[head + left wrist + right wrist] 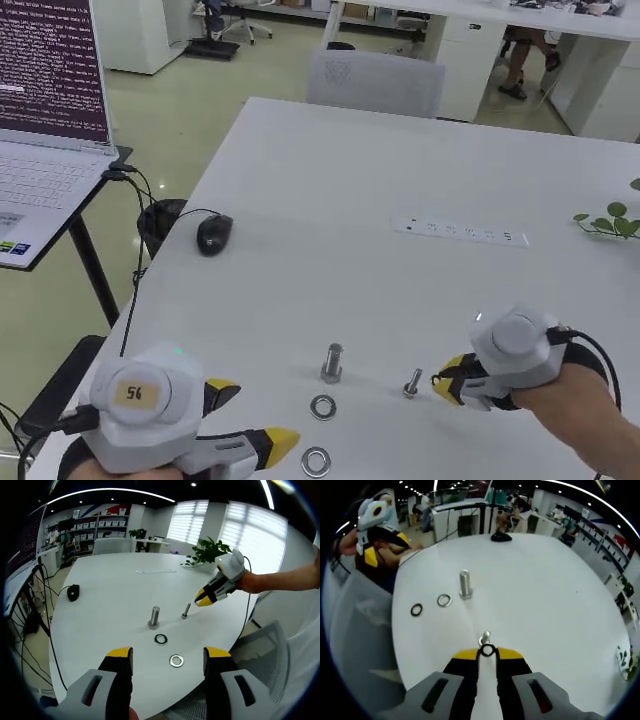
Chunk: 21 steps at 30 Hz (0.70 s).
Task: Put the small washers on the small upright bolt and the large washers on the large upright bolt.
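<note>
Right gripper view: small metal washer (487,650) upright between yellow-tipped jaws

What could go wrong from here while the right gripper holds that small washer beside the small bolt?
1. The right gripper pinches the small washer at its very tips; it may slip out and roll across the table.
2. The small bolt seems to stand loose, so a misaligned push could tip it.
3. The open left gripper hovers near two loose washers; a careless sweep could scatter them.
</note>
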Available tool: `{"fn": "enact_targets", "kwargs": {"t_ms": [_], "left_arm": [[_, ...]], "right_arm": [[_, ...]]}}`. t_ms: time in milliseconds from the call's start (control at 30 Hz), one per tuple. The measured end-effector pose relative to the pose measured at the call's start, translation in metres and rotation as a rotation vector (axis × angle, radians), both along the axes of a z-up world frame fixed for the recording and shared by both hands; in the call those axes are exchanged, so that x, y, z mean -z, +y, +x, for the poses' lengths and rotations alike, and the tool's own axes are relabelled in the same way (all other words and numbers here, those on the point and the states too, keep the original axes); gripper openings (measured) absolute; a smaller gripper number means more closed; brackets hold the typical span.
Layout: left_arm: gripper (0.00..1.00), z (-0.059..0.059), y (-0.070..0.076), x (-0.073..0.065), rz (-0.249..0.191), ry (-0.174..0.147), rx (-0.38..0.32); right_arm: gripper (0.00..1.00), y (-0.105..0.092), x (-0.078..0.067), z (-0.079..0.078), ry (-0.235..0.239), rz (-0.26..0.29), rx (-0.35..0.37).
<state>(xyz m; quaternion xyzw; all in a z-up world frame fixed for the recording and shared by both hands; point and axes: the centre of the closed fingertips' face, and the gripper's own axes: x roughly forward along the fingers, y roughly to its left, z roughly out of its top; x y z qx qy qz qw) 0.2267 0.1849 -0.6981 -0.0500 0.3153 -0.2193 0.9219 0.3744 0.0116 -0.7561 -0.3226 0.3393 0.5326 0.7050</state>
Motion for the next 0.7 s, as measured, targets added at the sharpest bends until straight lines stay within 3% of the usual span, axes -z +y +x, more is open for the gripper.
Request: {"fn": "enact_targets", "kwargs": {"t_ms": [233, 700], "left_arm": [[0.57, 0.001, 0.000, 0.000, 0.005, 0.000, 0.002], [0.56, 0.001, 0.004, -0.001, 0.002, -0.001, -0.010]], "right_arm": [[0.14, 0.012, -0.003, 0.004, -0.008, -0.004, -0.030], [0.14, 0.020, 0.008, 0.003, 0.002, -0.066, -0.090]]}}
